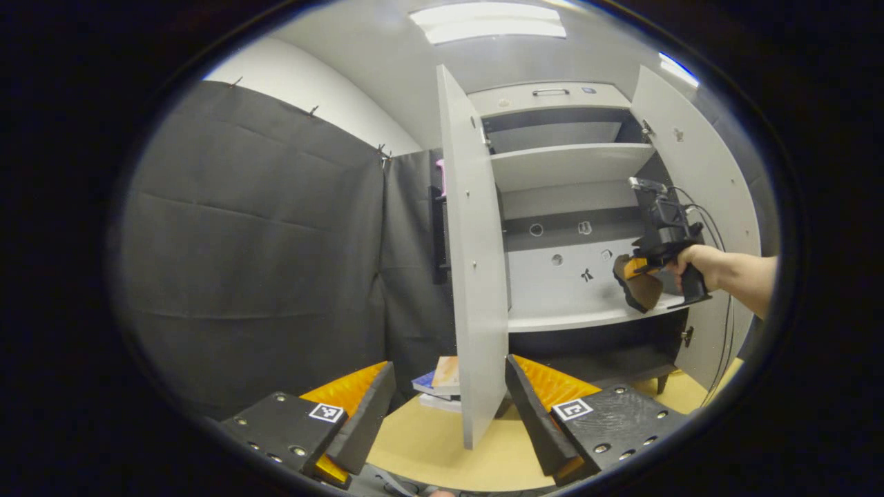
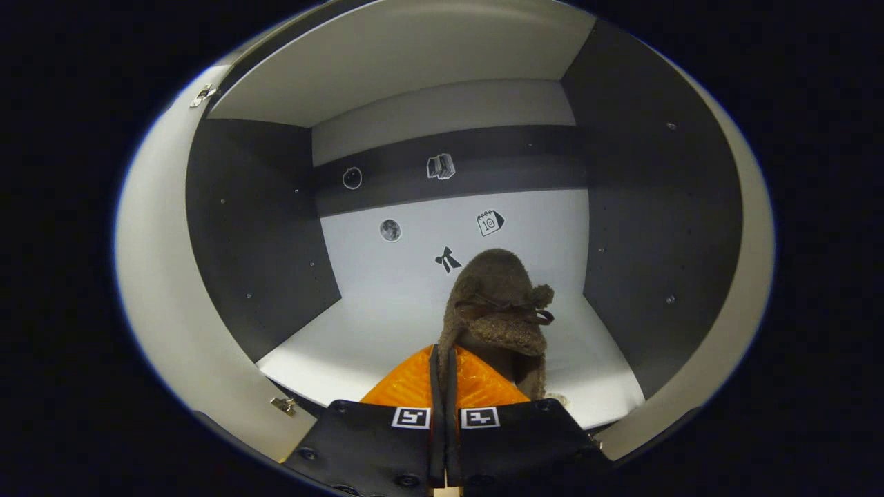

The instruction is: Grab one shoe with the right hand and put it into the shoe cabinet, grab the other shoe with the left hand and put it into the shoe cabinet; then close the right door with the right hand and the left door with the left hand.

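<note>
A brown fuzzy shoe point(image 2: 497, 310) hangs from my right gripper point(image 2: 442, 366), which is shut on the shoe's near rim. Its toe points into the shoe cabinet, low over the white shelf point(image 2: 387, 331); I cannot tell whether it touches. From the left gripper view, the same shoe point(image 1: 639, 286) and the right gripper point(image 1: 632, 269), held by a hand, are at the right end of the lower shelf point(image 1: 573, 317). The left door point(image 1: 476, 276) and the right door point(image 1: 697, 172) both stand wide open. My left gripper point(image 1: 445, 414) is open and holds nothing, low in front of the left door's edge.
Some books point(image 1: 442, 379) lie on the tan floor point(image 1: 428, 442) behind the left door's foot. Black cloth point(image 1: 262, 262) covers the wall to the left. An upper shelf point(image 1: 566, 166) sits above. Cables point(image 1: 725, 324) hang by the right door. Door edges point(image 2: 159, 276) flank the compartment.
</note>
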The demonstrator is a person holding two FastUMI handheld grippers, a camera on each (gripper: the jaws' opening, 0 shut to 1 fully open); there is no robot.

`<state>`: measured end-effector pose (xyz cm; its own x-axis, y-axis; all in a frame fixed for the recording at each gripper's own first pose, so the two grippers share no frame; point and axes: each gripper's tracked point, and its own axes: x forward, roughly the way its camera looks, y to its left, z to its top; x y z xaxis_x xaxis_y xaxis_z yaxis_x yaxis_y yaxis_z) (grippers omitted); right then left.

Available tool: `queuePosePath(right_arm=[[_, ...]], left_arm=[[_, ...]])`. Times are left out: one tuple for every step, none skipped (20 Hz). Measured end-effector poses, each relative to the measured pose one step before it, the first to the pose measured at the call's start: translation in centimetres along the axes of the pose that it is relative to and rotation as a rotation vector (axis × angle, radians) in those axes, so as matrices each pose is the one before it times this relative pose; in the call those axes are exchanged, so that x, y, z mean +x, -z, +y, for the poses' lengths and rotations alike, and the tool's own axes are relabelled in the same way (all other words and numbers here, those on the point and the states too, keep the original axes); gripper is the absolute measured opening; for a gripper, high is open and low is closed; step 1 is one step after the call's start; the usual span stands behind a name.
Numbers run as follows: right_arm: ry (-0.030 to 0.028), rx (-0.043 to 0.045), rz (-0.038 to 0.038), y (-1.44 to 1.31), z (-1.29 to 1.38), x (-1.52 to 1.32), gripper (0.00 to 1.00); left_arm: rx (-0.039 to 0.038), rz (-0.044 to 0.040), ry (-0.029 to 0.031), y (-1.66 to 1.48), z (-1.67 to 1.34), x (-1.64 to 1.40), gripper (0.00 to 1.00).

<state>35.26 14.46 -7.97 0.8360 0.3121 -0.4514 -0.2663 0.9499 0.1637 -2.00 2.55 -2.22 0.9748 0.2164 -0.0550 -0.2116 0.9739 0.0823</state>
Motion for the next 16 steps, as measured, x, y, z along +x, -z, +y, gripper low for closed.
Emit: queuePosePath(right_arm=[[0.01452,-0.01497,0.01011,-0.183,-0.098,0.752,0.02],[0.00906,-0.00804,0.00253,-0.134,0.056,0.782,0.02],[0.00227,-0.00683,0.00612,-0.096,0.112,0.528,0.02],[0.00586,-0.00876,0.00653,0.087,-0.026,0.281,0.02],[0.00223,-0.00984,0.00502,0.046,0.046,0.376,0.04],[0.00535,-0.00418,0.00389,0.15,0.033,0.208,0.04],[0.01922,-0.01018,-0.00861,-0.159,-0.241,0.115,0.05],[0.01295,-0.00881,-0.01019,-0.156,-0.247,0.024,0.1],[-0.00842,0.0029,-0.01217,-0.279,0.159,-0.578,0.22],[0.00111,0.00574,-0.00824,0.115,0.102,-0.247,0.3],[0.00571,-0.00149,-0.01885,-0.351,-0.158,-0.822,0.53],[0.00505,-0.00614,-0.02246,-0.24,-0.243,-0.842,0.75],[0.00994,-0.00451,-0.02344,0.06,-0.3,-0.595,0.97],[-0.00004,0.00294,-0.02448,-0.341,-0.153,-1.504,1.0],[-0.01076,0.0057,-0.02285,-0.127,0.031,-1.33,1.0],[-0.00941,0.00539,-0.0216,-0.056,-0.017,-1.217,0.97]], left_arm=[[0.00199,0.00231,-0.00584,-0.029,0.065,-0.01,0.86],[0.00073,0.00234,-0.00561,0.091,0.04,0.054,0.85],[0.00148,0.0025,-0.0021,-0.006,-0.008,0.08,0.85],[0.00083,0.00289,0.0,0.138,0.04,-0.04,0.85],[-0.00275,0.00306,0.00367,0.016,-0.067,0.096,0.87],[-0.00565,0.00737,0.00851,0.248,-0.051,-0.058,0.88],[-0.00547,0.00937,0.0105,0.077,-0.068,-0.076,0.9],[-0.00478,0.00687,0.00895,-0.137,-0.064,-0.21,0.91],[-0.00376,0.00492,0.01439,-0.019,-0.184,-0.034,0.93],[-0.0042,0.00253,0.01574,0.049,-0.101,-0.128,1.0],[-0.00621,0.00041,0.01816,-0.094,-0.171,-0.029,1.0],[-0.00439,0.00259,0.0209,-0.108,-0.182,-0.178,1.0],[-0.00211,0.00303,0.01991,-0.13,-0.157,-0.103,1.0],[-0.00046,0.00332,0.02082,-0.087,-0.193,-0.199,1.0],[0.00072,0.00539,0.02246,0.044,-0.222,-0.05,1.0],[0.00008,0.00585,0.02316,0.168,-0.276,-0.004,1.0]])
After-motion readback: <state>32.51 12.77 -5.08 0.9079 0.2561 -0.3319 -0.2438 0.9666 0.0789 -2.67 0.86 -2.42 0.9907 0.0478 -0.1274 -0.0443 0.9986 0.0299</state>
